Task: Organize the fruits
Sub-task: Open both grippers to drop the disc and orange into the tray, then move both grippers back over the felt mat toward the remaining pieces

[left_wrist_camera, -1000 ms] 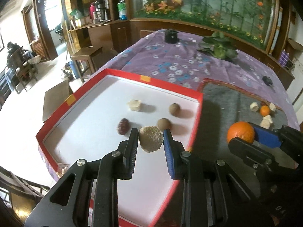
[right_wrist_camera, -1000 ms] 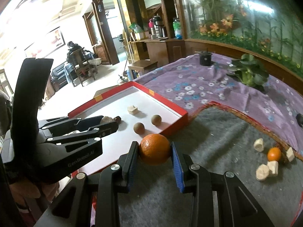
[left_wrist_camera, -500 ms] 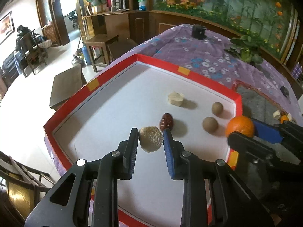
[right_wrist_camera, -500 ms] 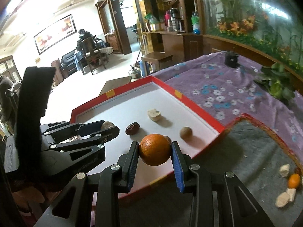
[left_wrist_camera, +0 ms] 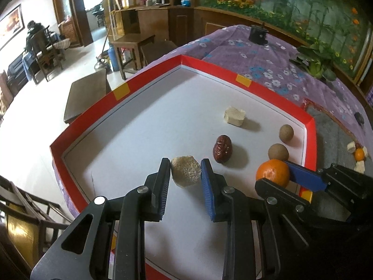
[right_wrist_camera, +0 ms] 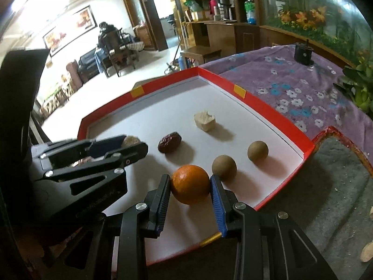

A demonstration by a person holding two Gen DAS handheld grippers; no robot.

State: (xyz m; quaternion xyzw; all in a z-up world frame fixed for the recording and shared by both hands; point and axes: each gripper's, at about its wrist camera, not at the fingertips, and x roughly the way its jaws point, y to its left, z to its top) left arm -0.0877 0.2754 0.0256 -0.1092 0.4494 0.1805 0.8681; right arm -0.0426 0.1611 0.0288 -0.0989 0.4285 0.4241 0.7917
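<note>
My left gripper (left_wrist_camera: 185,175) is shut on a rough beige fruit piece (left_wrist_camera: 185,171) and holds it over the white floor of the red-rimmed tray (left_wrist_camera: 149,81). My right gripper (right_wrist_camera: 190,187) is shut on an orange (right_wrist_camera: 190,184) just above the tray's near right part; it also shows in the left wrist view (left_wrist_camera: 272,172). In the tray lie a dark red date (left_wrist_camera: 222,148), a pale cube (left_wrist_camera: 234,116) and two brown round fruits (left_wrist_camera: 278,151) (left_wrist_camera: 286,133). The left gripper shows at the left of the right wrist view (right_wrist_camera: 132,143).
A grey felt mat (right_wrist_camera: 338,186) lies right of the tray, with a small orange (left_wrist_camera: 359,154) and pale pieces (left_wrist_camera: 350,146) on it. The table has a purple flowered cloth (left_wrist_camera: 256,53), a leafy plant (left_wrist_camera: 314,63) and a black cup (left_wrist_camera: 257,33). The table edge drops off at the left.
Both grippers have moved left, further over the tray, each still holding its fruit. The orange has passed from above the mat and rim to above the tray floor.
</note>
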